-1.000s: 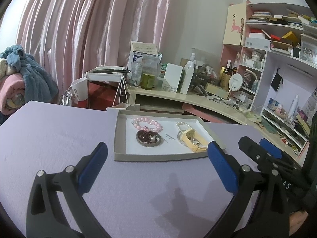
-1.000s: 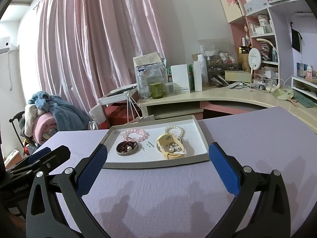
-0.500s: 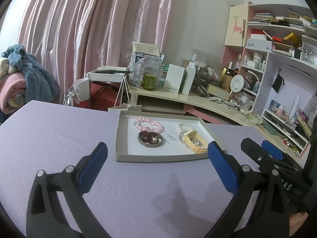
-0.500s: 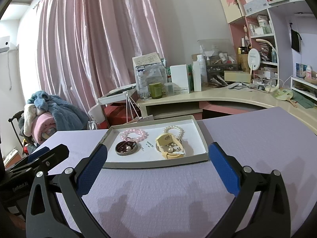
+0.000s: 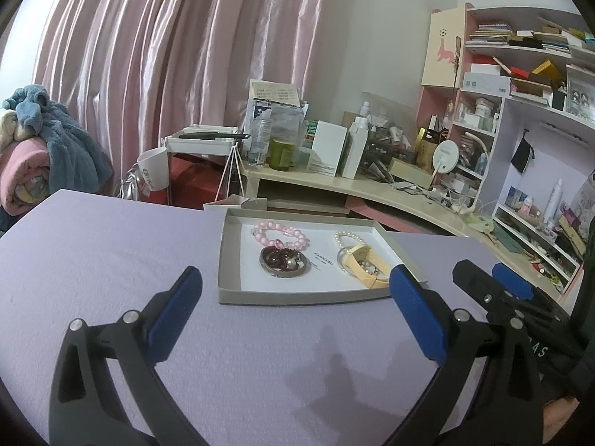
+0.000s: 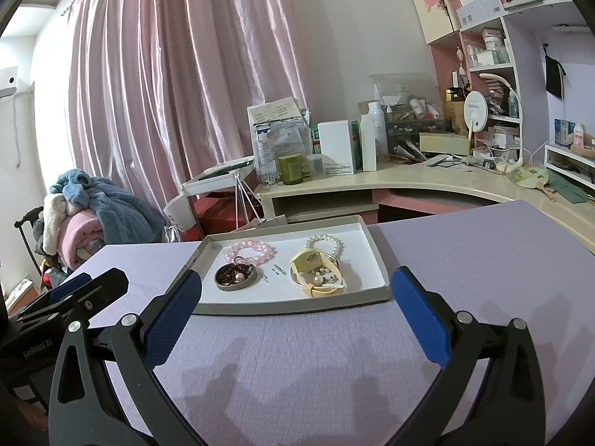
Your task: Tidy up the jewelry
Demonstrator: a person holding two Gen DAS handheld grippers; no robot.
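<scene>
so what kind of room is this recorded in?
Most likely a bedroom or dressing corner at home: pink curtains, a curved desk crowded with bottles and a round mirror, and blankets piled on a chair. The jewelry tray sits on a lilac table.

mat [image 6: 297, 371] before tray [image 6: 290, 308]: bare | obstacle: tray's raised rim
</scene>
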